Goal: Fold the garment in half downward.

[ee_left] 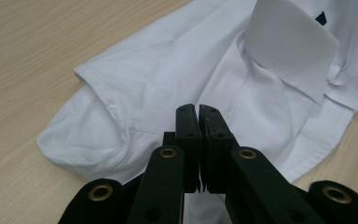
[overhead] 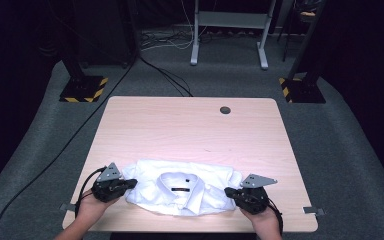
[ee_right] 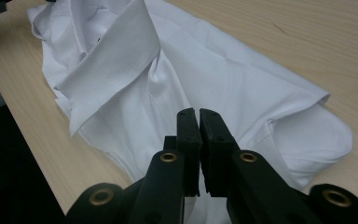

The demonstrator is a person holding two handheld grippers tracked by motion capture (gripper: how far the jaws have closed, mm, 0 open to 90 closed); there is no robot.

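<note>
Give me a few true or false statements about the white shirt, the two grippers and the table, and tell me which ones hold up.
1. The white shirt lies folded with its collar facing up. True.
2. The left gripper has its jaws spread wide. False: its jaws are closed together, over the shirt's edge.
3. The right gripper sits at the shirt's right end. True.
4. The shirt lies at the table's far edge by the round hole. False: it lies near the person's edge of the table.
5. The shirt is blue. False: it is white.
</note>
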